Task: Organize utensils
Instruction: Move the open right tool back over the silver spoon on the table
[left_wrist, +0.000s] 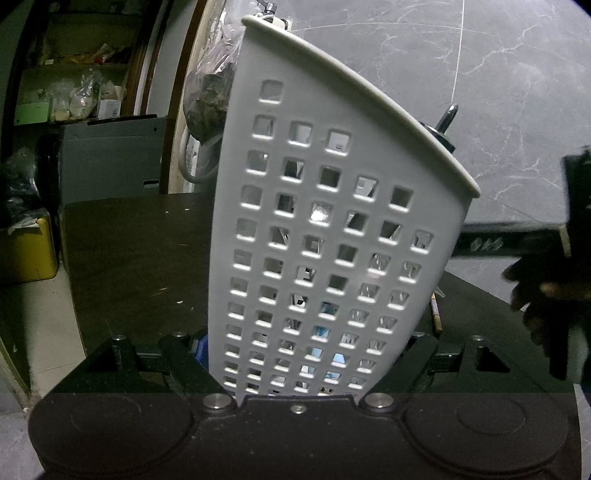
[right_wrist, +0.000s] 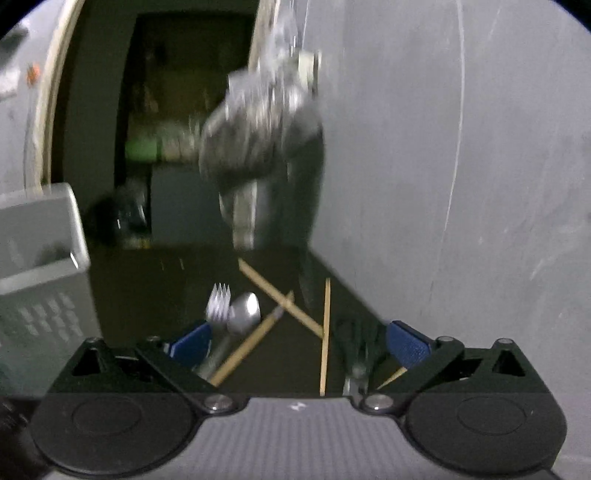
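Observation:
My left gripper (left_wrist: 303, 354) is shut on a white perforated utensil holder (left_wrist: 332, 221), which stands tilted and fills the left wrist view. A dark utensil handle (left_wrist: 447, 123) pokes out of its top, and more utensils show through the holes. In the blurred right wrist view, my right gripper (right_wrist: 299, 343) is open just above the dark table (right_wrist: 155, 295). A fork (right_wrist: 218, 302), a spoon (right_wrist: 244, 312), several wooden chopsticks (right_wrist: 325, 332) and a dark utensil (right_wrist: 356, 345) lie loose there. Its blue pads (right_wrist: 406, 343) press on nothing. The holder (right_wrist: 37, 258) appears at the left edge.
A grey marble wall (right_wrist: 461, 184) borders the table on the right. A plastic bag (right_wrist: 258, 140) hangs at the wall's corner beyond the utensils. A person's hand (left_wrist: 535, 299) with the other gripper is at the right edge. Cluttered shelves (left_wrist: 74, 85) stand beyond the table.

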